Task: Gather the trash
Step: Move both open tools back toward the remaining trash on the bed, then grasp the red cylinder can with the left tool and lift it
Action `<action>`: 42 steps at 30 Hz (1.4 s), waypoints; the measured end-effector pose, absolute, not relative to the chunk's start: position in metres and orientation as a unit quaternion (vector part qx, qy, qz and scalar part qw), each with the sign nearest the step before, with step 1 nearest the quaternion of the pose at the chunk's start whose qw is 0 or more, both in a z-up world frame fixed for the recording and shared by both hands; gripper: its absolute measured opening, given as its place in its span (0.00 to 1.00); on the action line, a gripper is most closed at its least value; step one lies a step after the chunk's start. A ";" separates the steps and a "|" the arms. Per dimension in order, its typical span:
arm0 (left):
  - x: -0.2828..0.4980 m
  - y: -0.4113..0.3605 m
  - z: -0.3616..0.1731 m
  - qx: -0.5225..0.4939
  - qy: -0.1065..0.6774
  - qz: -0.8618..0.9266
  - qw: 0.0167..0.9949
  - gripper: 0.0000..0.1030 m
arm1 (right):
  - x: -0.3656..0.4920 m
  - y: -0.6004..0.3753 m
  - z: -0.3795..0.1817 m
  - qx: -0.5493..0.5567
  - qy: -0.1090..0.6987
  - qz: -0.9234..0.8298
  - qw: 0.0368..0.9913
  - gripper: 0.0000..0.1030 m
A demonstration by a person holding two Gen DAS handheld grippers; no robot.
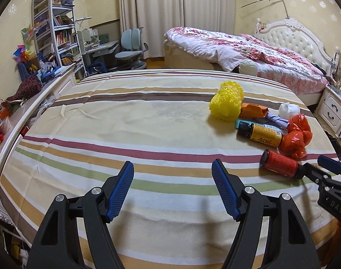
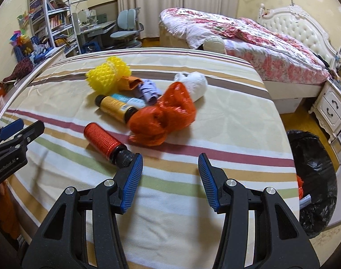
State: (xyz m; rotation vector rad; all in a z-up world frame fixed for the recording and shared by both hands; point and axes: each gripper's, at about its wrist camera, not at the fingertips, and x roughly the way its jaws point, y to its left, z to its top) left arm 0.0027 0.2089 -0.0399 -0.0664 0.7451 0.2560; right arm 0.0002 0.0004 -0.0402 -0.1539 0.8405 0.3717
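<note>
A heap of trash lies on the striped bed cover: a yellow foam net, an orange plastic bag, a yellow-labelled bottle, a red-wrapped bottle, a white wad and purple paper. My left gripper is open over bare cover, left of the heap. My right gripper is open too, nothing between its fingers; its left finger sits beside the red bottle's black cap. A bin lined with a black bag stands at the bed's right.
A second bed with a floral quilt stands beyond. A bookshelf, desk and chair fill the far left. A white rail with clutter runs along the left edge. A white nightstand stands at the right.
</note>
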 end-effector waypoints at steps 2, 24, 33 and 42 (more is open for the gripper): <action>0.002 0.210 -0.040 -0.034 0.362 0.125 0.923 0.68 | -0.005 0.006 -0.040 -0.077 0.406 0.189 0.891 0.49; 0.008 0.167 -0.033 -0.036 0.368 0.082 0.926 0.68 | -0.002 -0.027 -0.040 -0.058 0.404 0.148 0.901 0.49; 0.017 0.136 -0.026 -0.021 0.367 0.069 0.927 0.70 | 0.008 -0.064 -0.041 -0.030 0.404 0.121 0.906 0.52; 0.033 0.103 -0.034 0.001 0.377 0.068 0.924 0.71 | 0.008 -0.085 -0.043 -0.013 0.400 0.118 0.909 0.56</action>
